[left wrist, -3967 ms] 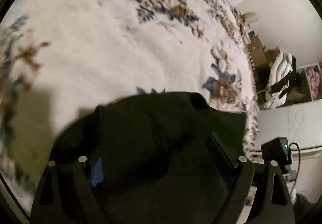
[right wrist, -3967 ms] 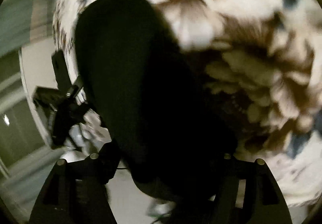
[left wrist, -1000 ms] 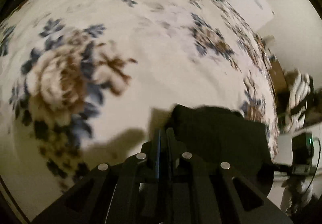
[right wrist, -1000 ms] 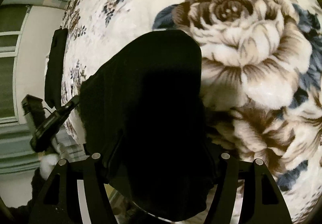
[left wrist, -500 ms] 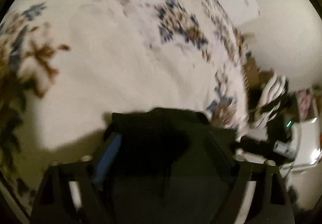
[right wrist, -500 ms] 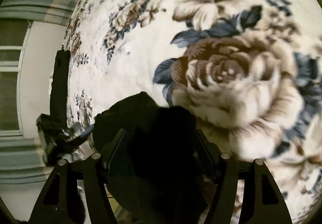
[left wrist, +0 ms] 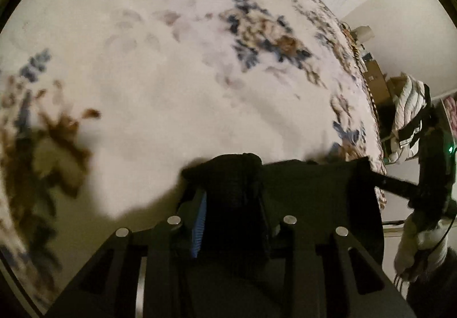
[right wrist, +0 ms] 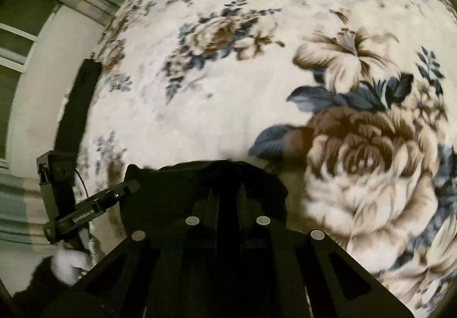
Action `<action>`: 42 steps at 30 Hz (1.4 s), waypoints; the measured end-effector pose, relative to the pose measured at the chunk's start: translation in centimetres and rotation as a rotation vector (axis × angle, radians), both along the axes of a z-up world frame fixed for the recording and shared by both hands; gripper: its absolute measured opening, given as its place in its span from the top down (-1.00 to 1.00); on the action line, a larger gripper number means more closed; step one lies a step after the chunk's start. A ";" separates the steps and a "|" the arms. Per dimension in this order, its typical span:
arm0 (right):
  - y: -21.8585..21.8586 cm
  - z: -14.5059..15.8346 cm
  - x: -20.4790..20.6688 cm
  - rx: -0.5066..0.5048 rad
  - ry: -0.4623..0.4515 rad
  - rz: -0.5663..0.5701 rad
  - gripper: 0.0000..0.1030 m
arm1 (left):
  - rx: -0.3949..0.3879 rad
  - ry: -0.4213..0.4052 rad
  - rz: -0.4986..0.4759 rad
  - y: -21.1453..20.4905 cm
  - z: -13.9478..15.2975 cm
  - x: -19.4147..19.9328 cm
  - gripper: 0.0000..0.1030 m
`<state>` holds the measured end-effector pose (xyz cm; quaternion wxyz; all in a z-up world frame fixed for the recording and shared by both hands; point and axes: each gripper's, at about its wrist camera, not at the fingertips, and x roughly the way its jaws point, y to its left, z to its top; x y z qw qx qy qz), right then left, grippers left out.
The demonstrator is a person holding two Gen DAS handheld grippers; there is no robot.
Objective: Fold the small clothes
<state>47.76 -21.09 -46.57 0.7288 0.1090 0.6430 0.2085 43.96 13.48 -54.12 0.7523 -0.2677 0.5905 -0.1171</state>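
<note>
While both jaws are now closing on the black garment [left wrist: 311,189], a fold is starting.
Left hand-held gripper [left wrist: 232,203] and right hand-held gripper [right wrist: 228,198], open half a second ago, are pinching its edge above the bed [left wrist: 171,84].

My left gripper [left wrist: 232,221] is matte black plastic, its two finger carriers shaped like open triangular frames, each topped with round silver screw heads. A ridged blue pad [left wrist: 199,225] lines the inside of one finger. My right gripper [right wrist: 228,215] is the same black build with four silver screws in a row, its pads too dark to make out. Seen from the left camera, its body carries a small green light [left wrist: 450,149]. I wear white gloves [right wrist: 68,262] and dark sleeves [left wrist: 428,286], with thin black cables [left wrist: 437,243] running alongside.
</note>
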 end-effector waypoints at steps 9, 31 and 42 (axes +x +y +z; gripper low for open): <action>-4.1 1.4 -0.7 0.099 0.101 -0.029 -0.57 | -0.235 0.017 0.180 4.3 4.5 -5.6 -0.51; -9.4 -6.7 -11.7 0.541 0.457 -0.217 -0.12 | -0.722 0.090 0.377 2.6 -3.0 -16.0 -0.22; -9.1 -4.0 -11.4 0.245 0.349 -0.103 -0.47 | -0.444 0.096 0.162 2.4 3.4 -14.1 -0.62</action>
